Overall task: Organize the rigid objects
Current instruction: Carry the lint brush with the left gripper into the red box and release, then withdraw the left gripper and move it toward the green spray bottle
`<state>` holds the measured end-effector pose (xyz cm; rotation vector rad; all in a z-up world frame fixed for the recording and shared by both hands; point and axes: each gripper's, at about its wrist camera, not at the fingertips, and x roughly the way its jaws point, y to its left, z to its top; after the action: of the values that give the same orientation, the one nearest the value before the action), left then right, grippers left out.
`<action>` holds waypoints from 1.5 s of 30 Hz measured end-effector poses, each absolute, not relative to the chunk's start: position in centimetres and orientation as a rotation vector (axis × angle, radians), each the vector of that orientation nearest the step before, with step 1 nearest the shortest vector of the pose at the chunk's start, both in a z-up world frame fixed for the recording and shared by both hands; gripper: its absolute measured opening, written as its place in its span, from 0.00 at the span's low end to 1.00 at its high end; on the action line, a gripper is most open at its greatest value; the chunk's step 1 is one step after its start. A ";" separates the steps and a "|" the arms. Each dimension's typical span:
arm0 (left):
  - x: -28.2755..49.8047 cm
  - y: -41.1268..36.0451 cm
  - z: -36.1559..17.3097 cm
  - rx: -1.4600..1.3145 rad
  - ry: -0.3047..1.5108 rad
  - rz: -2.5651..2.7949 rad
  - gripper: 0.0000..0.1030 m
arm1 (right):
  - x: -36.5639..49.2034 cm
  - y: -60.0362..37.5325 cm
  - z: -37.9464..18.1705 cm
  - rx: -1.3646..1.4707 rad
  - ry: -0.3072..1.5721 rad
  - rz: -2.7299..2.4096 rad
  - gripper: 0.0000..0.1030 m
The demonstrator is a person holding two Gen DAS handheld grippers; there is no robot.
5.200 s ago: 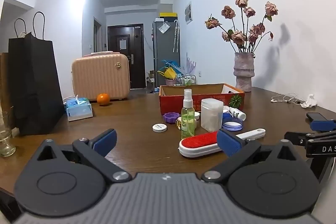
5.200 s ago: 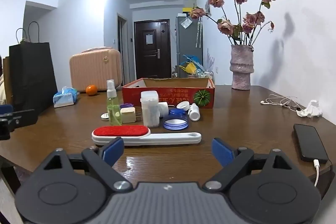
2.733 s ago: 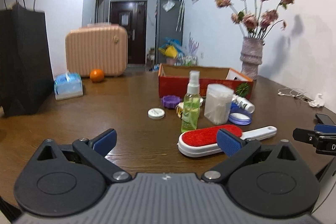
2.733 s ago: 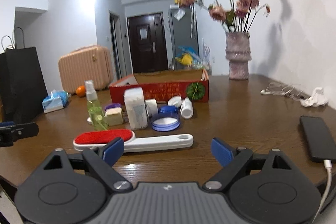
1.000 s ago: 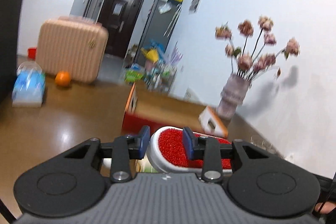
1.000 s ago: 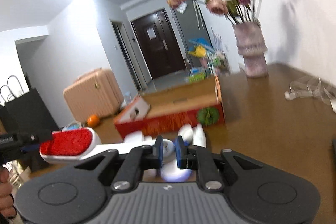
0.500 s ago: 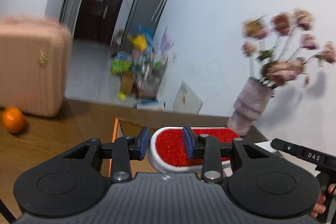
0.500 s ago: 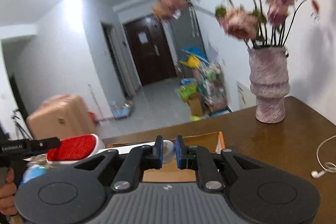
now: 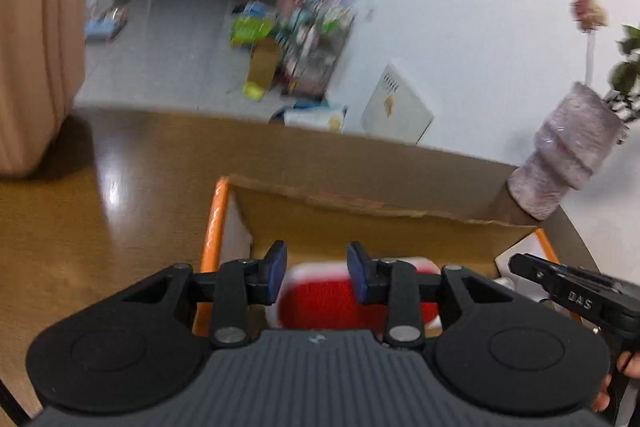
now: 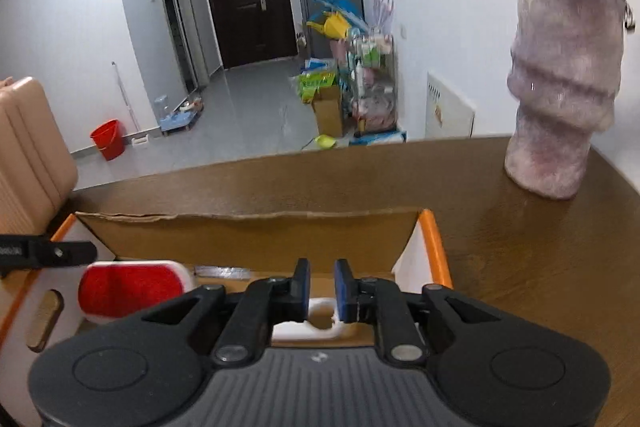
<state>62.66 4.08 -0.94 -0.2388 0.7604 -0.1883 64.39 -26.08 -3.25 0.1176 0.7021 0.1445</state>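
Note:
The red-and-white lint brush [image 9: 320, 293] lies inside the orange-rimmed cardboard box [image 9: 360, 223], just below my left gripper [image 9: 316, 277], whose blue-padded jaws stand apart above the red head without touching it. In the right wrist view the brush head [image 10: 128, 287] is at the box's left end and its white handle [image 10: 320, 323] runs under my right gripper [image 10: 321, 285]. The right jaws stand slightly apart above the handle. The box [image 10: 256, 239] sits on the brown table.
A pink-grey vase [image 10: 560, 99] with flowers stands on the table right of the box, and shows in the left wrist view [image 9: 568, 163]. A peach suitcase [image 9: 36, 39] stands at the left. The table's far edge [image 10: 280, 163] lies just beyond the box.
Both grippers lowered the brush into the box. The left jaws have opened and let go of the red head. The right jaws have parted a little over the handle.

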 end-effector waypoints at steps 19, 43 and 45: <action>34.6 4.0 13.4 0.024 0.404 -0.064 0.69 | 41.5 -27.8 11.1 0.010 0.447 0.240 0.43; 6.5 -1.8 2.8 0.066 0.337 -0.110 0.84 | 9.3 -26.2 0.0 -0.012 0.353 0.289 0.75; 7.2 -1.9 2.5 0.054 0.343 -0.112 0.84 | 9.6 -26.4 -0.3 -0.006 0.360 0.282 0.75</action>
<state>7.16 -1.89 2.53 0.0542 0.3428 -0.1120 9.58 -26.43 -0.26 -0.0058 0.3603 0.2817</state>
